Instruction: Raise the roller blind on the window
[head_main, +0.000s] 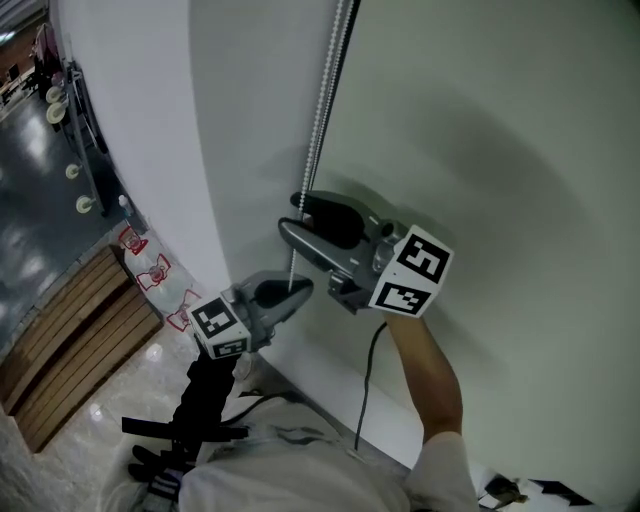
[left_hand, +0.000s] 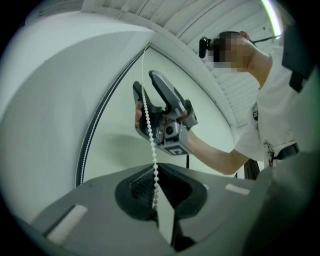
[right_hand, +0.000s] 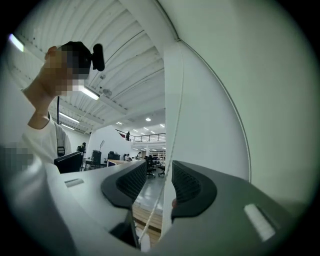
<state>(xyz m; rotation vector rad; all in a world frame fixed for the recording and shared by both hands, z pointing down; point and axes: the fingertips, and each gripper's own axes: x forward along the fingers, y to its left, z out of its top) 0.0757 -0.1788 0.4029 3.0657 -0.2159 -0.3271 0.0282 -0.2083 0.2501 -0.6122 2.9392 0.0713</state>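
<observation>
Left gripper (left_hand: 156, 195): shut tight on the bead chain (left_hand: 150, 135), low on its run. Right gripper (right_hand: 160, 182): higher up the same chain, jaws apart, chain passing between the pads unpressed. Roller blind (head_main: 480, 150) hangs flat just right of the chain in my head view.

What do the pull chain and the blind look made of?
Pull chain: small round white beads on a strand, slightly glossy, probably plastic. Blind: pale, smooth, matte sheet with no weave visible from here; likely coated fabric, but uncertain.
</observation>
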